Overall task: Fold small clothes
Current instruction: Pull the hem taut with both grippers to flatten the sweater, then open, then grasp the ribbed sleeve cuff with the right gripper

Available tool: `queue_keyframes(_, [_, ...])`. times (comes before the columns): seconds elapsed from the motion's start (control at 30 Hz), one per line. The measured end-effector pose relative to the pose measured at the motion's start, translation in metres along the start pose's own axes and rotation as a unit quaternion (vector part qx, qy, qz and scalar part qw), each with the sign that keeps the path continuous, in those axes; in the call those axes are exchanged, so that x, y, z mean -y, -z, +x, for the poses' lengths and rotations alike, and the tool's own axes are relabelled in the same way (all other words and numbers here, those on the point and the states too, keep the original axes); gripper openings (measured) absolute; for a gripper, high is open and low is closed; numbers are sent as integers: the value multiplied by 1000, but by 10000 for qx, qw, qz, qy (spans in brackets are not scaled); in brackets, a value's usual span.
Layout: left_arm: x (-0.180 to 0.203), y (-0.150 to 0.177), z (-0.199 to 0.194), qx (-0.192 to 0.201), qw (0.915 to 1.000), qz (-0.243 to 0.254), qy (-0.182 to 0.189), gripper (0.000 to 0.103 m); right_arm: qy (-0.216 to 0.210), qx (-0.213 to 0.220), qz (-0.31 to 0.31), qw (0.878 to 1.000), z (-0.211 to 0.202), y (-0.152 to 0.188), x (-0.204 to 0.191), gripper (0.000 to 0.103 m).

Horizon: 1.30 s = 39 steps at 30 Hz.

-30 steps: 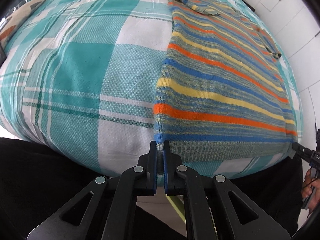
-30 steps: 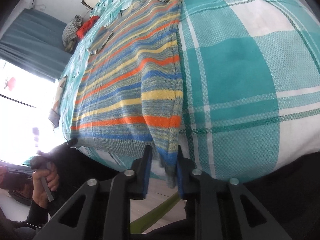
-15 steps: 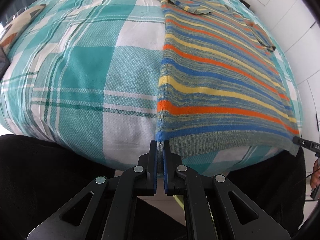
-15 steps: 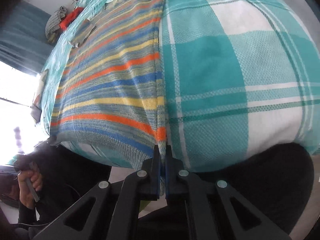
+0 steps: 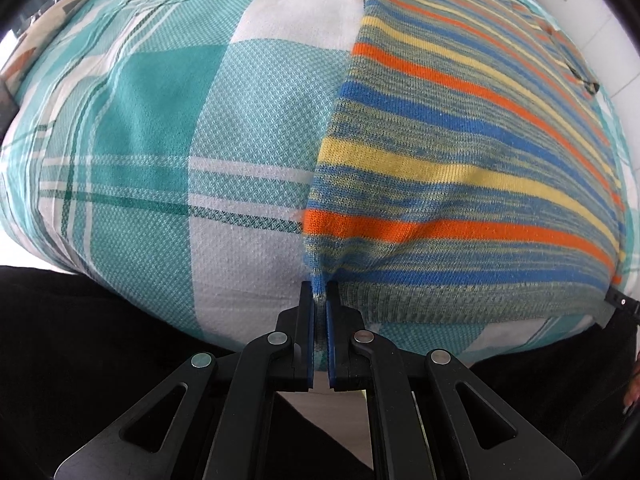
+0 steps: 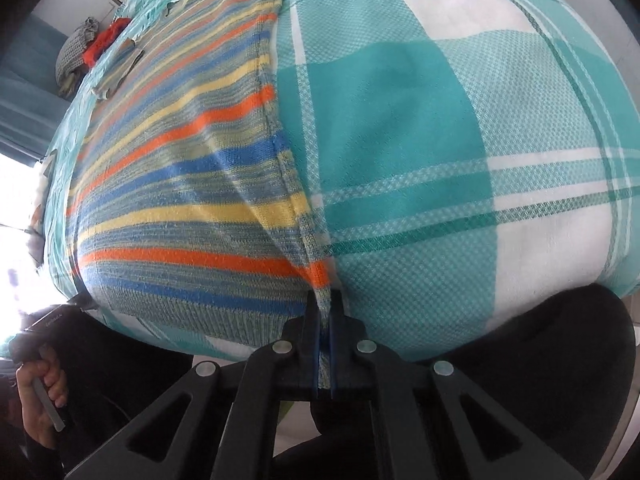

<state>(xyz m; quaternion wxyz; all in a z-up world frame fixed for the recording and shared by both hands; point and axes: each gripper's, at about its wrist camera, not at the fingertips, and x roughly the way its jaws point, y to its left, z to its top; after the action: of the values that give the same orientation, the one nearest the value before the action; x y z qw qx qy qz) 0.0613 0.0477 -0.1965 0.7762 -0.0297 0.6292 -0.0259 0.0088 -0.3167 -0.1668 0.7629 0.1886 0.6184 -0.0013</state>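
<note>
1. A bed spread with a teal-and-white checked cover (image 5: 160,128) filled both views, and the striped knit top (image 5: 460,168) was laid flat on it, its ribbed hem (image 5: 460,300) at the near edge of the bed and its neck end towards the far side.
2. The step in hand was judged to be the lift of the hem for the first fold – both near corners had been taken, one by each gripper.
3. It was judged that the fold would go best if the two corners were raised together and level, the hem kept taut between them, and carried over the body of the top towards the neck end – with the side seams lined up before the cloth was laid down.
4. The left gripper (image 5: 319,292) was pointed steeply down at the bed edge, its jaws closed on the hem's left corner.
5. The right gripper (image 6: 325,300) was held at a like downward pitch, its jaws clamped on the right corner, where the knit (image 6: 180,208) was drawn into a small ridge.
6. A hand (image 6: 38,400) on the left gripper's handle was seen at the lower left of the right wrist view.
</note>
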Motion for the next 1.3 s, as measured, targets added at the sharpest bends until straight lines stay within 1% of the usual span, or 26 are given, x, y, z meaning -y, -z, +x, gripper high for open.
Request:
queue_keyframes(0.13, [3, -1, 2, 21, 9999, -127, 51, 8, -43, 54, 159, 9999, -2, 2, 5, 2])
queue_keyframes(0.2, [1, 0, 0, 31, 9998, -168, 44, 18, -105, 70, 208, 9997, -4, 4, 7, 3])
queue_keyframes(0.23, [0, 1, -1, 38, 9998, -174, 5, 29, -159, 71, 232, 9996, -6, 4, 9, 5])
queue_keyframes(0.27, [-1, 1, -2, 38, 9998, -194, -41, 45, -208, 71, 252, 9994, -7, 7, 10, 9])
queue_keyframes(0.3, [-2, 2, -5, 46, 9997, -228, -78, 53, -227, 64, 264, 9994, -9, 7, 11, 11])
queue_keyframes(0.33, [-4, 4, -9, 72, 9996, -266, -82, 63, -201, 46, 265, 9994, -12, 10, 13, 18])
queue_keyframes(0.37, [-7, 7, -14, 101, 9995, -305, -77, 67, -142, 28, 255, 9996, -15, 12, 15, 25])
queue_keyframes(0.47, [-9, 15, -32, 204, 9990, -369, -157, 68, 153, 63, 146, 9998, -26, 17, 21, 37])
queue_keyframes(0.53, [-10, 20, -50, 446, 9976, -423, -328, 69, 561, 163, 34, 9983, -39, 19, 27, 37])
queue_keyframes(0.6, [-13, 20, -71, 820, 9944, -479, -472, 72, 941, 381, -92, 9948, -55, 19, 29, 37])
queue_keyframes(0.67, [-11, 11, -88, 1203, 9904, -477, -482, 86, 1217, 695, -297, 9897, -75, 15, 22, 37])
queue_keyframes(0.73, [-3, -2, -97, 1523, 9874, -330, -287, 94, 1273, 985, -565, 9853, -92, 10, 2, 37])
queue_keyframes(0.8, [0, -22, -95, 1712, 9851, -110, -85, 94, 1143, 1176, -858, 9827, -99, 3, -25, 40])
queue_keyframes(0.87, [15, -35, -88, 1915, 9814, 82, 59, 94, 866, 1257, -1217, 9808, -95, -2, -52, 50])
queue_keyframes(0.93, [31, -39, -74, 1873, 9820, 220, 129, 94, 620, 1269, -1608, 9768, -78, -5, -76, 50])
queue_keyframes(0.97, [41, -43, -63, 1744, 9841, 301, 147, 94, 529, 1201, -1773, 9754, -63, -7, -86, 50])
queue_keyframes(1.0, [46, -43, -53, 1547, 9871, 404, 99, 94, 479, 1005, -1882, 9758, -46, -8, -90, 50])
queue_keyframes(1.03, [50, -42, -40, 1338, 9896, 520, -5, 94, 455, 701, -1918, 9779, -26, -7, -91, 50])
queue_keyframes(1.07, [53, -35, -34, 1170, 9909, 646, -136, 92, 487, 284, -1911, 9800, -9, -6, -87, 50])
queue_keyframes(1.1, [53, -29, -29, 1110, 9908, 734, -247, 91, 558, -102, -1945, 9793, 2, -4, -84, 50])
queue_keyframes(1.13, [51, -23, -30, 1157, 9899, 764, -291, 91, 587, -172, -2092, 9760, -1, -3, -82, 46])
queue_keyframes(1.17, [46, -17, -34, 1248, 9891, 731, -269, 91, 638, -133, -2273, 9716, -11, -5, -83, 46])
queue_keyframes(1.23, [39, -16, -44, 1458, 9877, 550, -142, 92, 971, 135, -2647, 9593, -37, -21, -86, 46])
queue_keyframes(1.3, [34, -21, -54, 1773, 9835, 339, -82, 93, 1248, 717, -2969, 9440, -65, -56, -91, 47])
